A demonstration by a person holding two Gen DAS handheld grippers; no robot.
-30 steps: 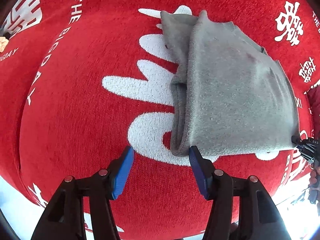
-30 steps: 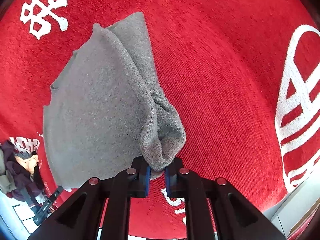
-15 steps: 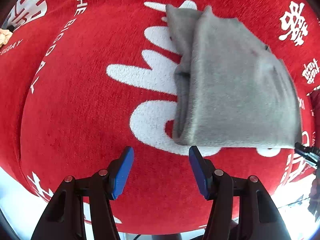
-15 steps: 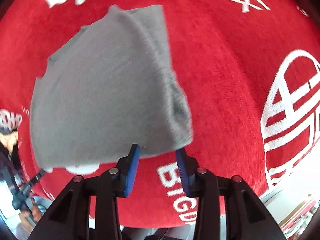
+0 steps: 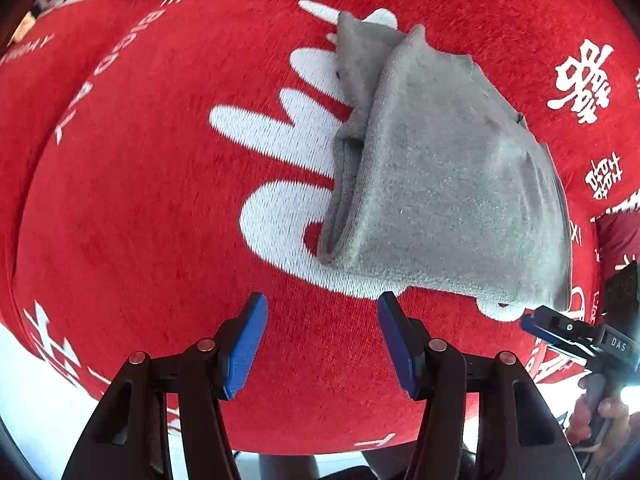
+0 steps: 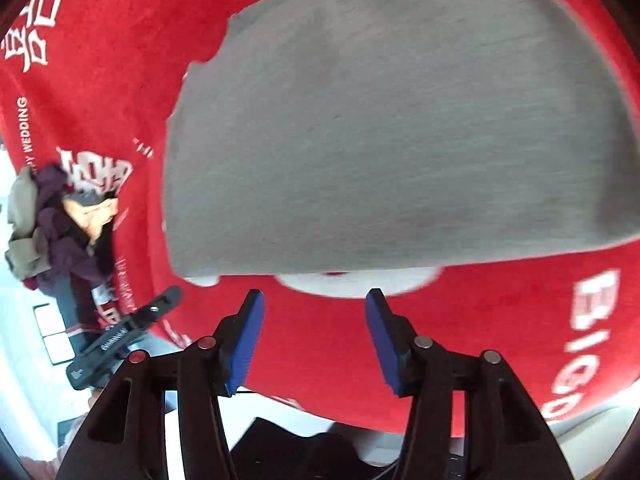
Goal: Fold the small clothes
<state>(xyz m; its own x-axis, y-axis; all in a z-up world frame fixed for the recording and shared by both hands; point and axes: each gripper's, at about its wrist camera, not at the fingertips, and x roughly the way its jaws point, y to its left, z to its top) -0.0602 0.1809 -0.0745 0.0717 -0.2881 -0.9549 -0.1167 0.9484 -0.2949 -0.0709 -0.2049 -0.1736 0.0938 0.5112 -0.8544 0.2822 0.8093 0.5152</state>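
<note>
A folded grey knit garment [image 5: 440,184] lies flat on the red cloth with white lettering [image 5: 140,200]. My left gripper [image 5: 322,340] is open and empty, just short of the garment's near left corner. In the right wrist view the same garment [image 6: 380,120] fills the upper frame, blurred. My right gripper [image 6: 314,336] is open and empty, a little back from the garment's near edge. The right gripper's blue fingertip also shows at the right edge of the left wrist view [image 5: 536,326].
A pile of dark purple and beige clothes [image 6: 48,216] lies at the left edge of the red cloth. The other gripper's black body [image 6: 120,336] shows at lower left. The table's near edge and pale floor run along the bottom of both views.
My right gripper has let go of the garment's folded corner, opened wide and swung left along its near edge. My left gripper has drawn back slightly and stays open.
</note>
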